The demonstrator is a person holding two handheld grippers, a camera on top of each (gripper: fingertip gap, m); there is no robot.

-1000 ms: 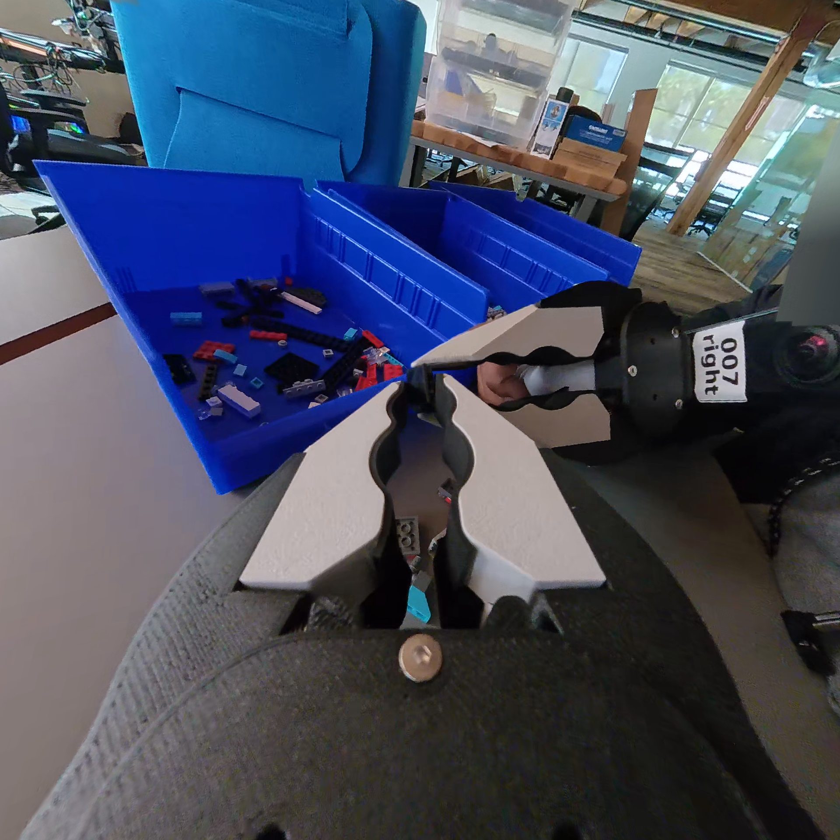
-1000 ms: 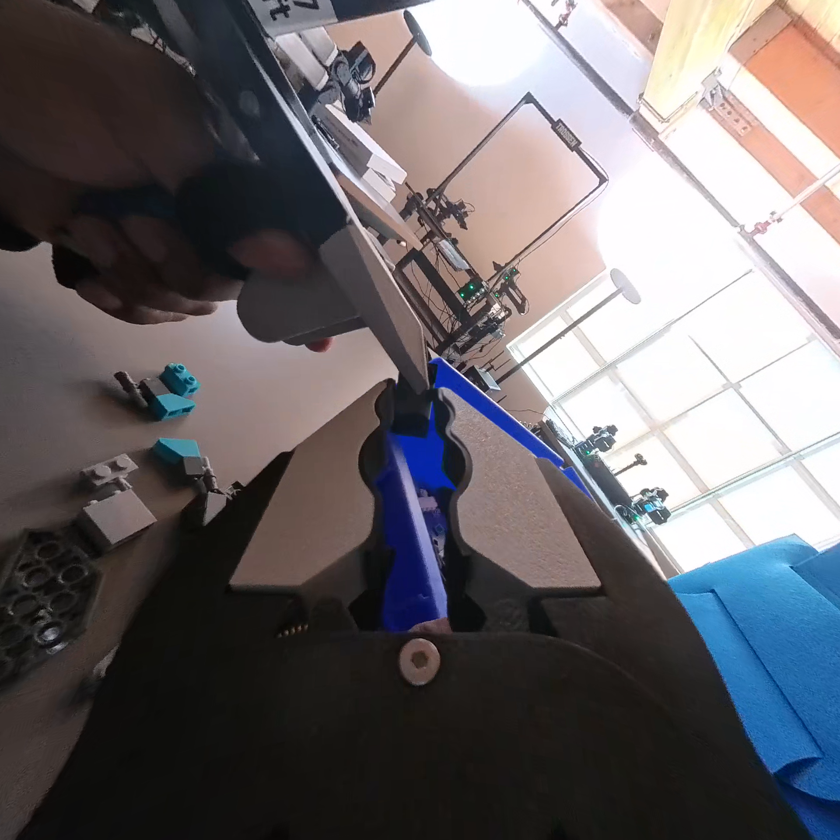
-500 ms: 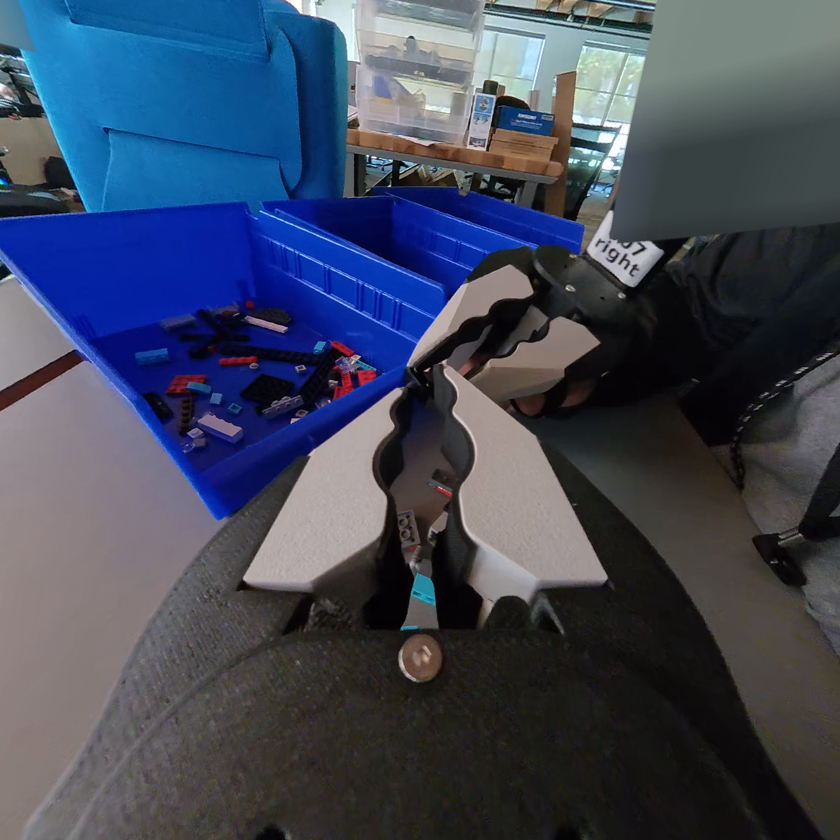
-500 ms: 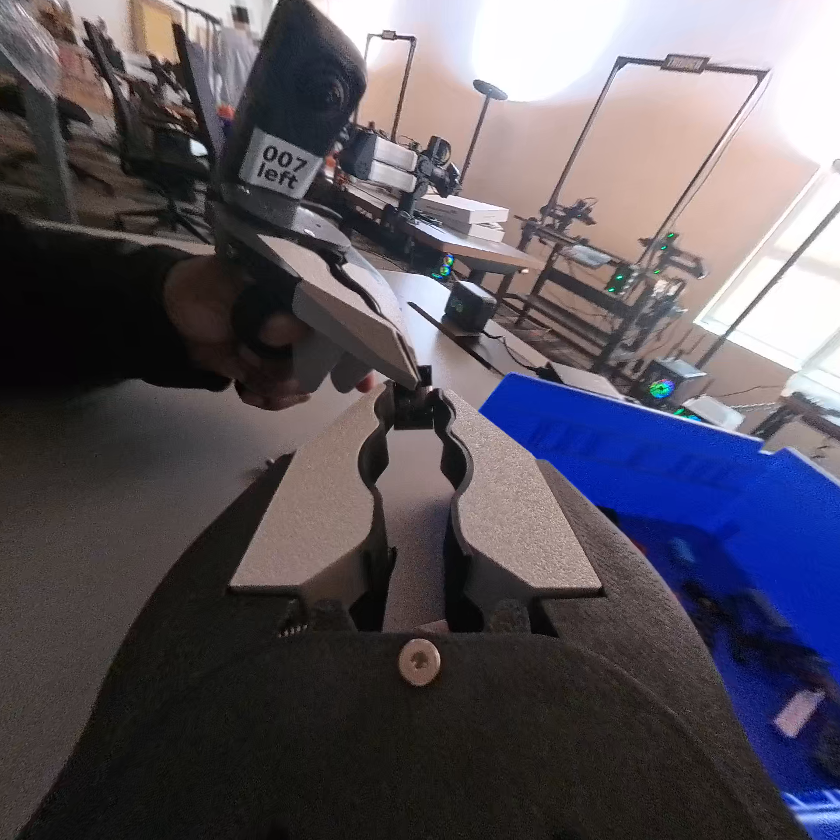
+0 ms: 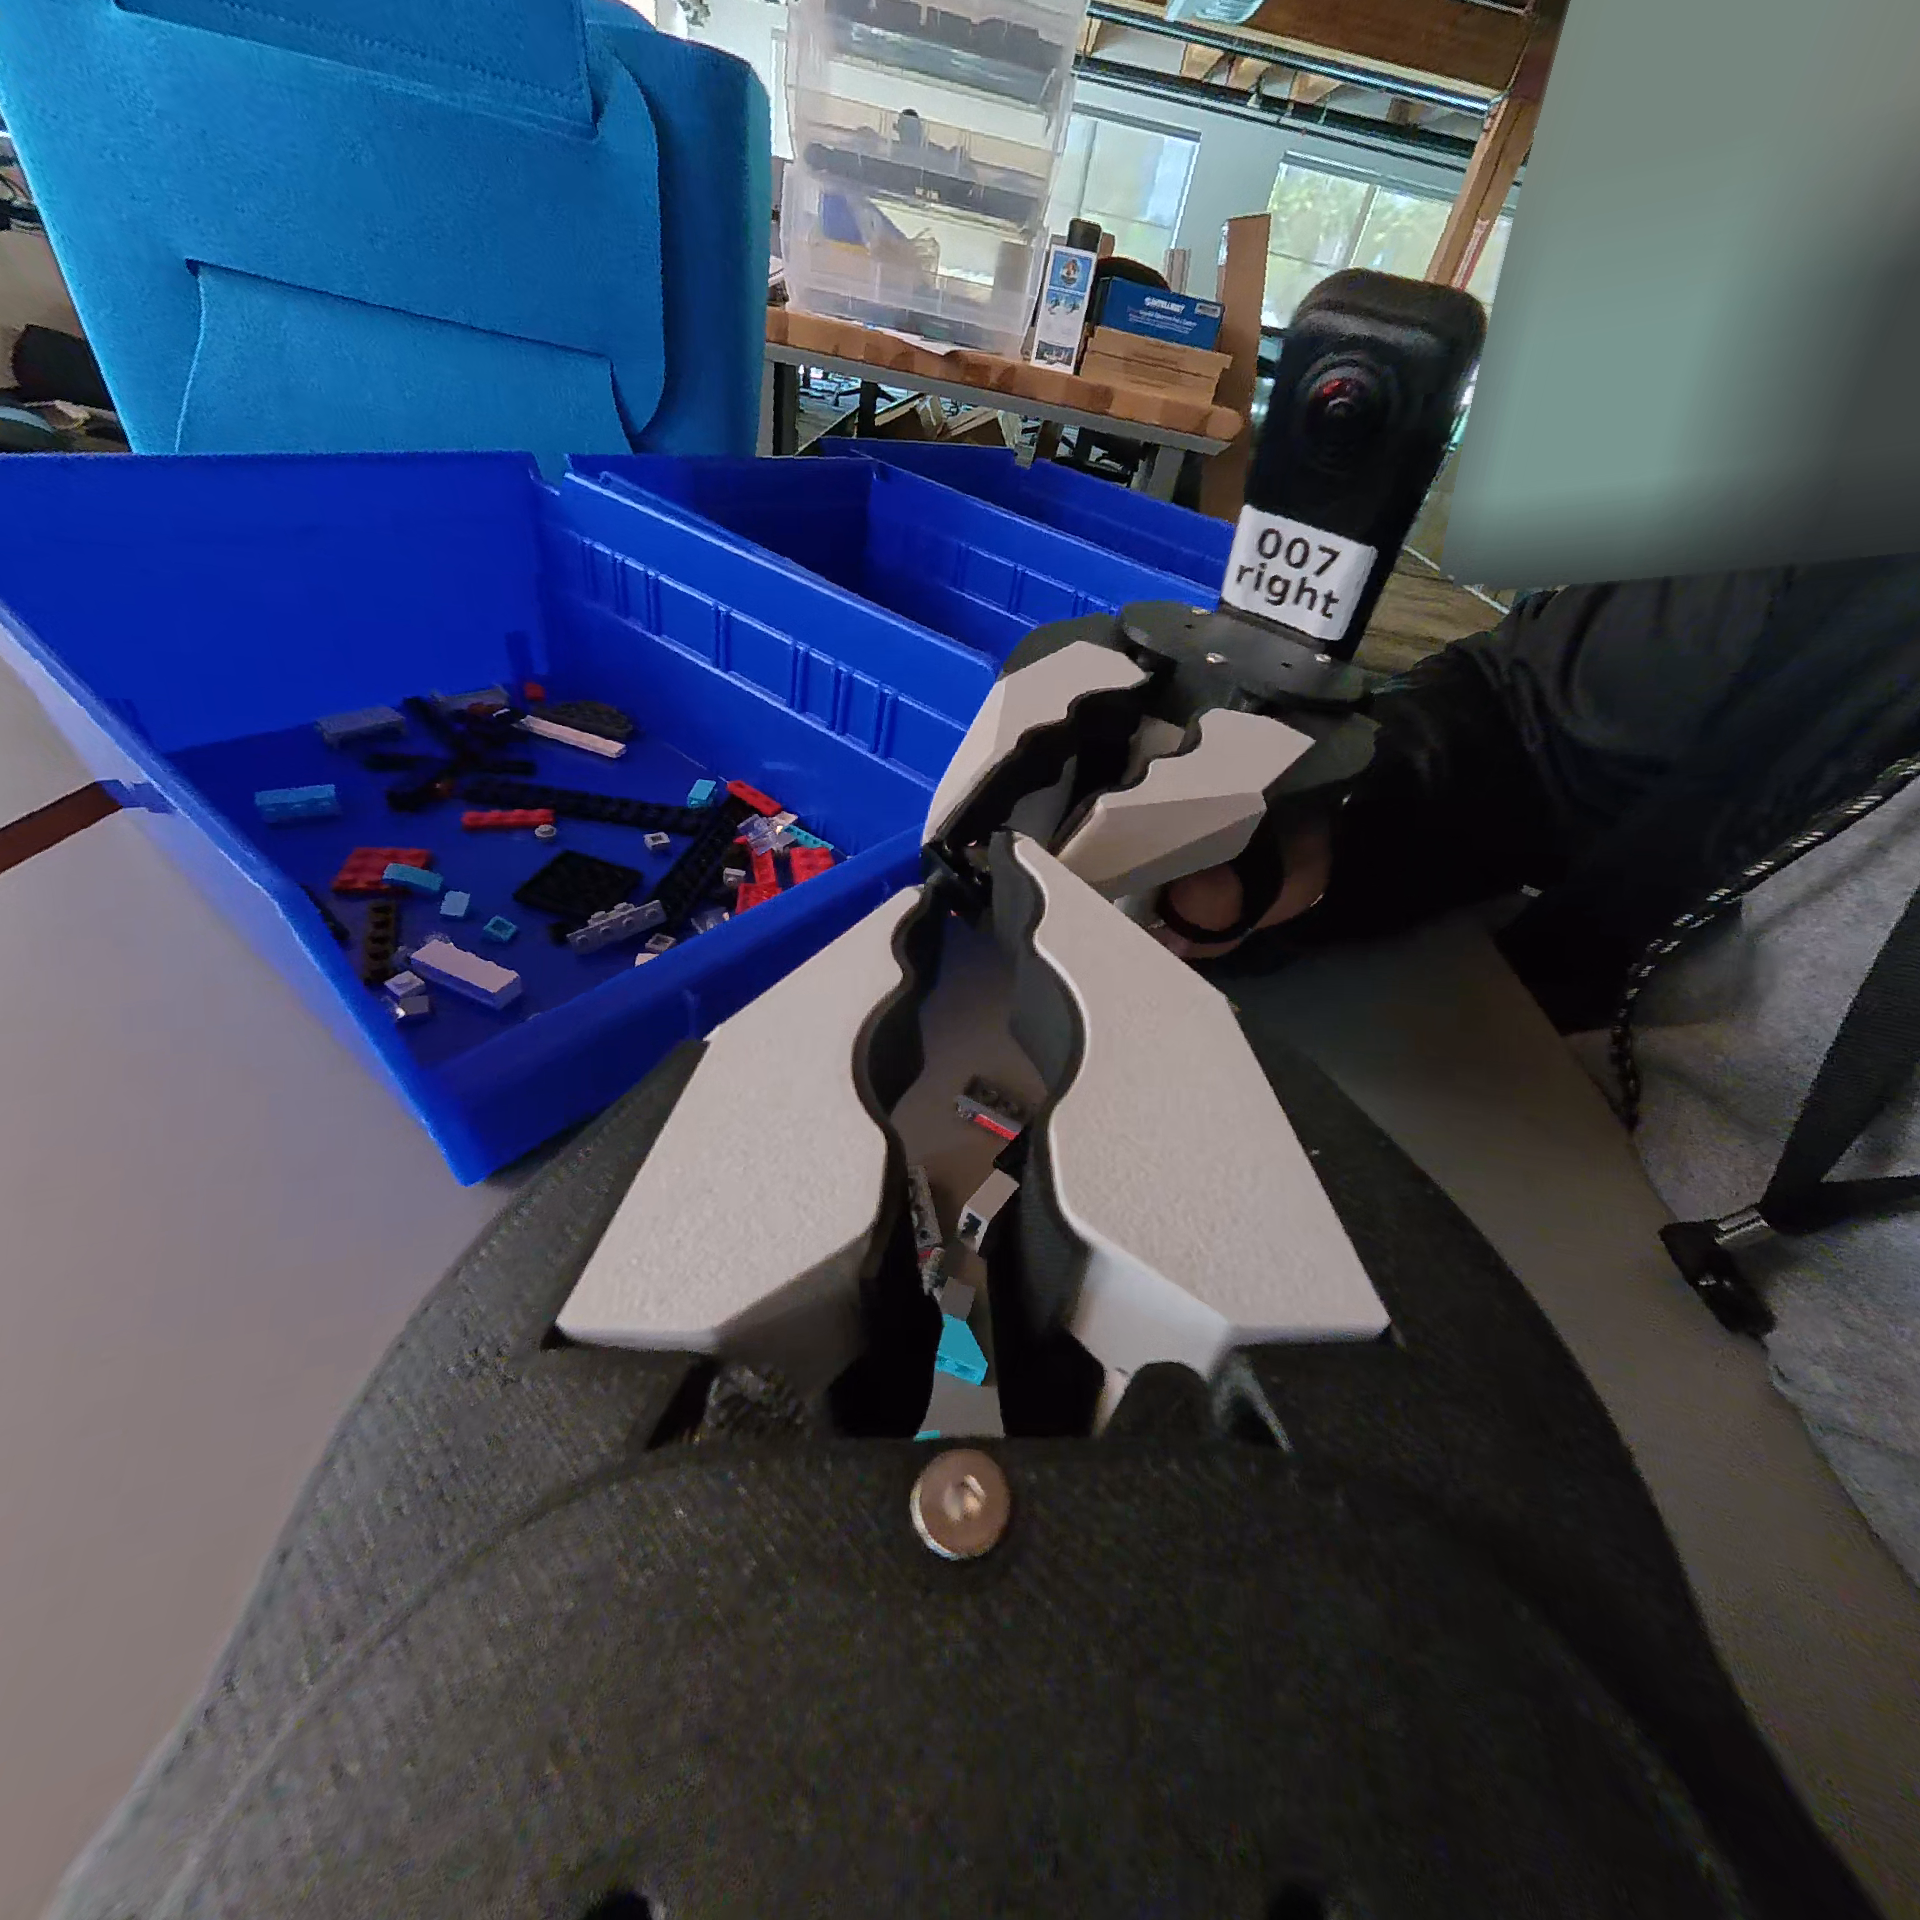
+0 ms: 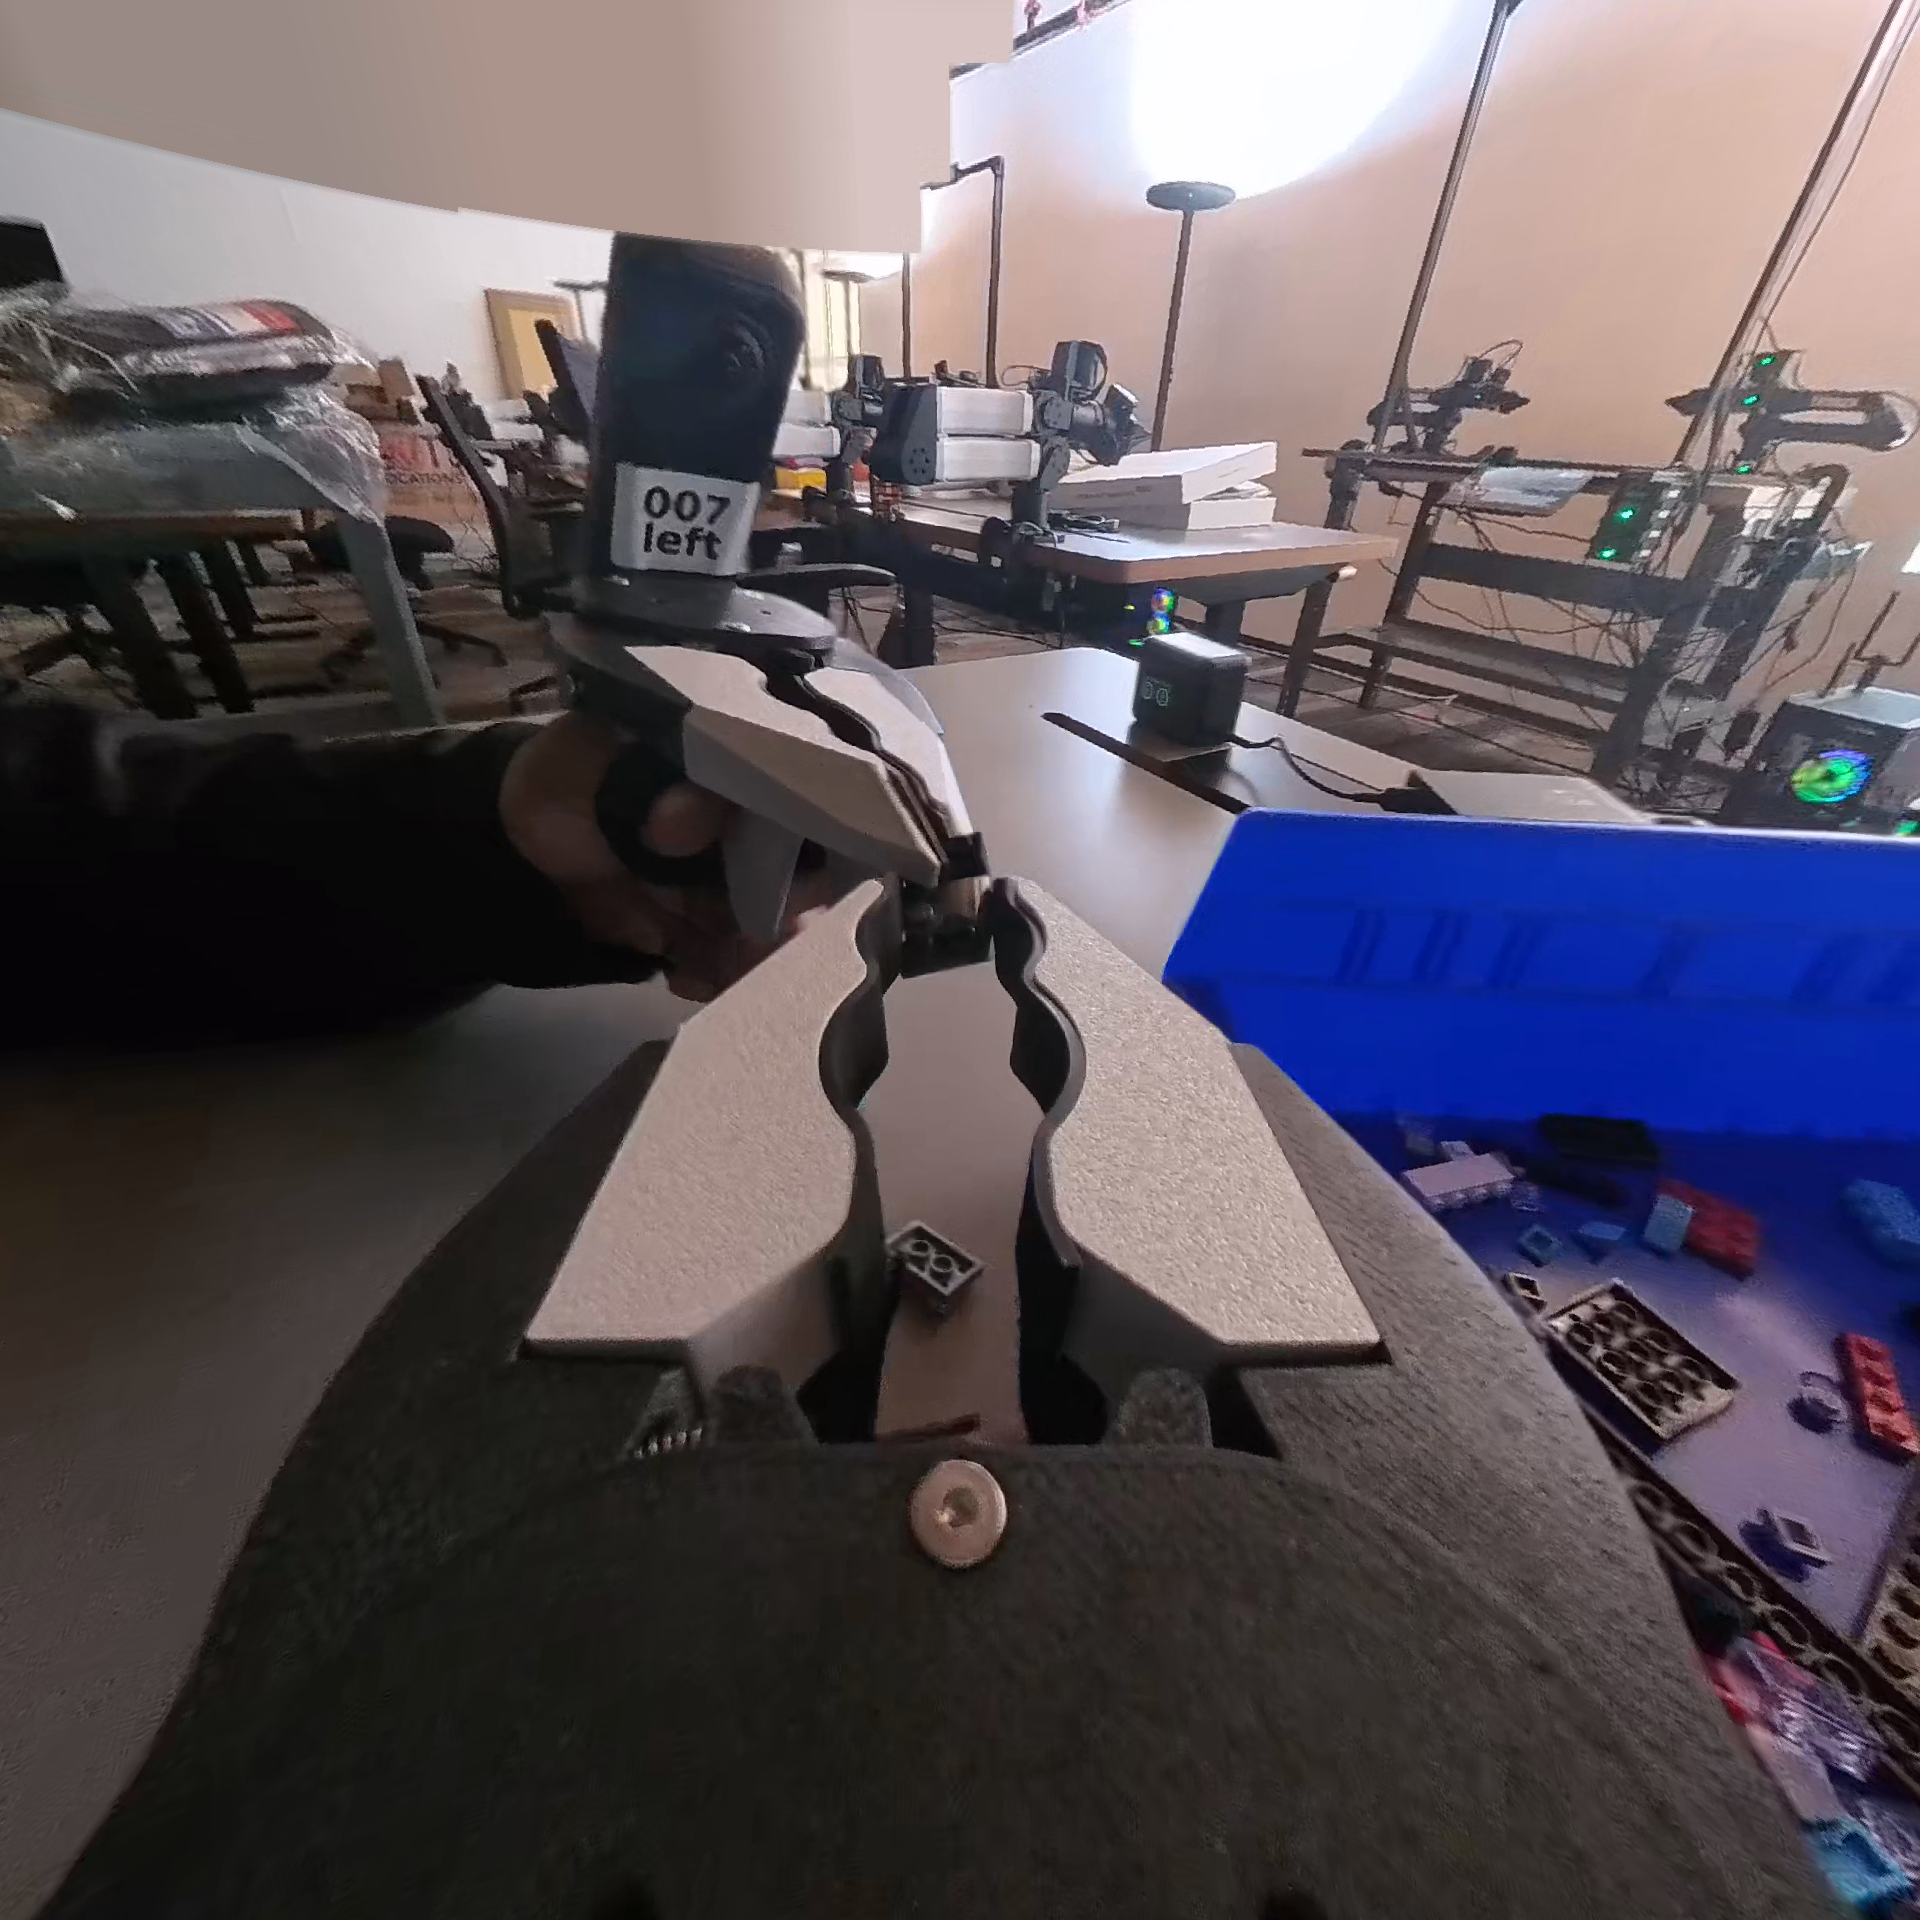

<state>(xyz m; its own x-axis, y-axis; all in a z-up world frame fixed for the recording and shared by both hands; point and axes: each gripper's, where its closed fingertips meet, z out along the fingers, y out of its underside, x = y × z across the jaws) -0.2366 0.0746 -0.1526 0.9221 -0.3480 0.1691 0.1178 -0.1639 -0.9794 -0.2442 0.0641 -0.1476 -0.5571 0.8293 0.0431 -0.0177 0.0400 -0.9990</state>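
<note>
Both tongs meet tip to tip at frame centre above the grey counter [image 5: 156,1195]. The left tongs [image 5: 961,883] and right tongs [image 6: 940,925] are each narrowed onto one small black brick [image 6: 935,930]. A blue bin [image 5: 582,1081] of loose bricks sits at centre left.

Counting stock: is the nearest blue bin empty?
No. The blue bin holds loose bricks scattered thinly over its floor.
</note>
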